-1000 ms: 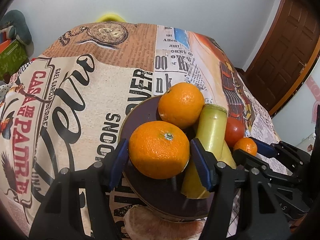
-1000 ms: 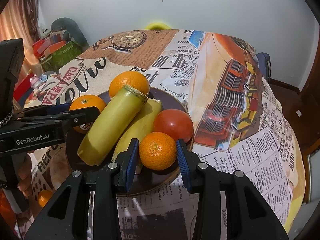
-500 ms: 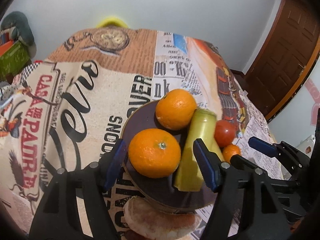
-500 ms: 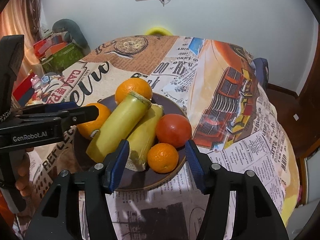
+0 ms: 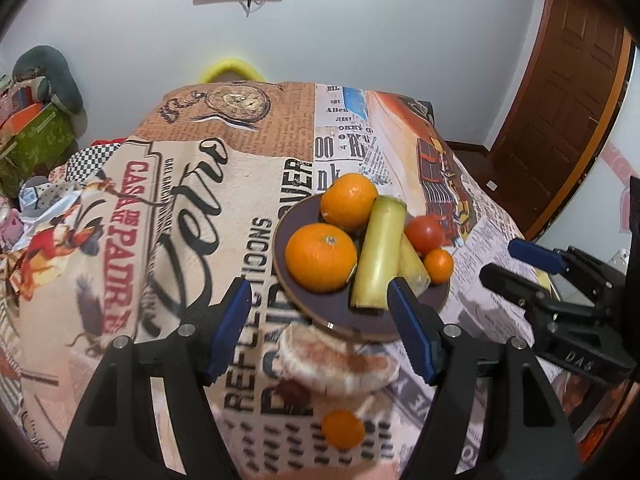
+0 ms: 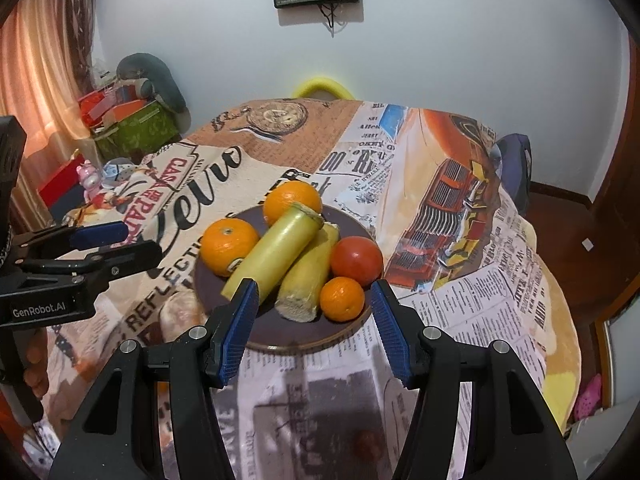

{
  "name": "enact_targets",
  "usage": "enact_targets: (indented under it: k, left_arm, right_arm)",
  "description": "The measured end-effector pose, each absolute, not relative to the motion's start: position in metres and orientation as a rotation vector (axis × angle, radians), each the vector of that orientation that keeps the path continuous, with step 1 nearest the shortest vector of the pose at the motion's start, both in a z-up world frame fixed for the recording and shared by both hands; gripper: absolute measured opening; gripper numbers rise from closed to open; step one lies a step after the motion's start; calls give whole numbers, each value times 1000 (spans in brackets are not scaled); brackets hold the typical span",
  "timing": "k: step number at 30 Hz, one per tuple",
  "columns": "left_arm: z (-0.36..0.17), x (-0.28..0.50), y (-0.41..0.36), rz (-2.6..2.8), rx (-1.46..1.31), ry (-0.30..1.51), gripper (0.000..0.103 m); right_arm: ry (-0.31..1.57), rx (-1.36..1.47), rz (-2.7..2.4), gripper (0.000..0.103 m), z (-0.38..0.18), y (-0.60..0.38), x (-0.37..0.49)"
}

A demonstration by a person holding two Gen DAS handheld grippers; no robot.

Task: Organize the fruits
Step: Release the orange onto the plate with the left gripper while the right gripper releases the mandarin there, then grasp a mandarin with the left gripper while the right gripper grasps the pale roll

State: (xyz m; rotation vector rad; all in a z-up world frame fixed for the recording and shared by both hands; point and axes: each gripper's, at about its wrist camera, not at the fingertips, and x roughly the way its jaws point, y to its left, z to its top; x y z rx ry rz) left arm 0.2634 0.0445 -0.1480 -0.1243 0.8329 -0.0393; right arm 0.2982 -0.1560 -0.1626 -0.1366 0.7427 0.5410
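The dark plate [image 6: 224, 322] sits on the tabletop [image 6: 460, 300] with the fruit gathered on it, presumably so everything stays in one place: two large oranges [image 6: 229, 246] at the left and back, two pale yellow-green stalks [image 6: 276, 254] leaning across the middle, a red tomato [image 6: 356, 261] and a small mandarin [image 6: 342, 299] at the near right edge. One small orange fruit [image 5: 343, 430] lies off the plate on the cloth, near a pinkish round object [image 5: 336, 360] I cannot identify. The left tongs [image 5: 320, 326] and right tongs [image 6: 311, 328] both stand open and empty. Compared with a second ago, both have lifted back from the plate: the left tongs no longer flank the near orange, and the right tongs' jaws have just been opening, away from the mandarin that sat between them.
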Motion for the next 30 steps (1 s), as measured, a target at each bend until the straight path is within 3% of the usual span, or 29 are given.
enact_targets:
  k: [19,22,28,30]
  left_arm:
    - [-200,210,22,-83,-114,964,69]
    - [-212,212,18,-90,-105,991,63]
    - [-230,215,17,-109,-124,1031,32]
    - [-231,214,20,-122,-138,1021,31]
  right_arm:
    - [766,-179,535,55,-168,-163,254]
    - [776,-177,535,55,-172,-164,253]
    - [800,-181,543,55,-179,-160,252]
    - [805,-184,552,55,-181,-156,252]
